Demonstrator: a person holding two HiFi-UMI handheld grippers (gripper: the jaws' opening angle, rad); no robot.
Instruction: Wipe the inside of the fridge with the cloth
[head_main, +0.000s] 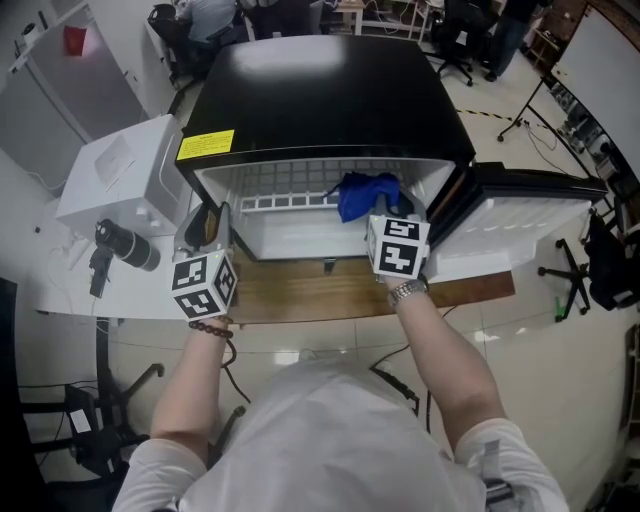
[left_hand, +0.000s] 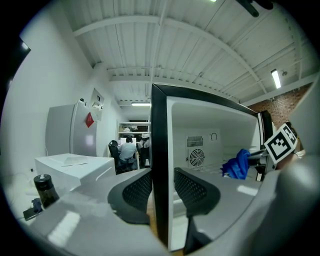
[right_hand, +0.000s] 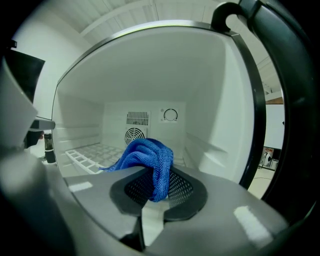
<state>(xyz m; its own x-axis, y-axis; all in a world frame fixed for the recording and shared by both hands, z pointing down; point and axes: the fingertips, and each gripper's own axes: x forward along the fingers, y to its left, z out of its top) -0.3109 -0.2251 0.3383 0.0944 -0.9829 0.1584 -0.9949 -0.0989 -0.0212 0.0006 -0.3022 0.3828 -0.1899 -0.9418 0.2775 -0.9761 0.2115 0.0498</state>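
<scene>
A black mini fridge (head_main: 330, 90) stands open on a wooden table (head_main: 320, 292), its inside white. In the head view my right gripper (head_main: 392, 208) reaches into the fridge's right part, shut on a bunched blue cloth (head_main: 365, 195). In the right gripper view the cloth (right_hand: 147, 160) hangs out between the pads of that gripper (right_hand: 156, 187), above the fridge floor and in front of the back wall's fan grille (right_hand: 135, 134). My left gripper (head_main: 212, 228) is at the fridge's left side. Its jaws (left_hand: 161, 192) straddle the front edge of the left wall (left_hand: 159, 150), pads against it.
The fridge door (head_main: 530, 215) stands open to the right. A white wire shelf (head_main: 290, 185) lies inside. Left of the fridge are a white box (head_main: 120, 175) and a black bottle (head_main: 125, 245). People sit at desks behind, and office chairs stand around.
</scene>
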